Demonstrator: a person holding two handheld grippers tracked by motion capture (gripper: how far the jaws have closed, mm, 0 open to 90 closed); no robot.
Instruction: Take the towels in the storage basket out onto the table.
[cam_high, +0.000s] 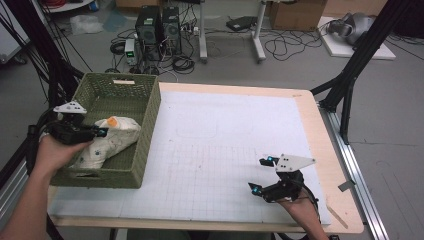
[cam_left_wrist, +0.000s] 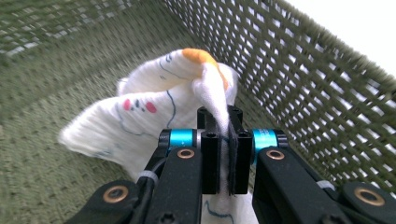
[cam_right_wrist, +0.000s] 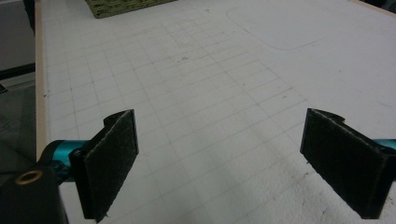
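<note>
Lower right of the high view: right claw, jaws wide, empty above the counter. Left, farther back: left claw clamped on a white printed cloth in the green woven basket. Cloth likely light, soft, limp; best pinched at a bunched fold.

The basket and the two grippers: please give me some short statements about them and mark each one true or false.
1. The left gripper is shut on a white cloth. True.
2. The cloth lies on the white mat. False: it is inside the green basket.
3. The right gripper is open and holds nothing. True.
4. The basket stands at the right edge of the table. False: it stands at the left side.
5. The right gripper is inside the basket. False: it is over the white mat, apart from the basket.
</note>
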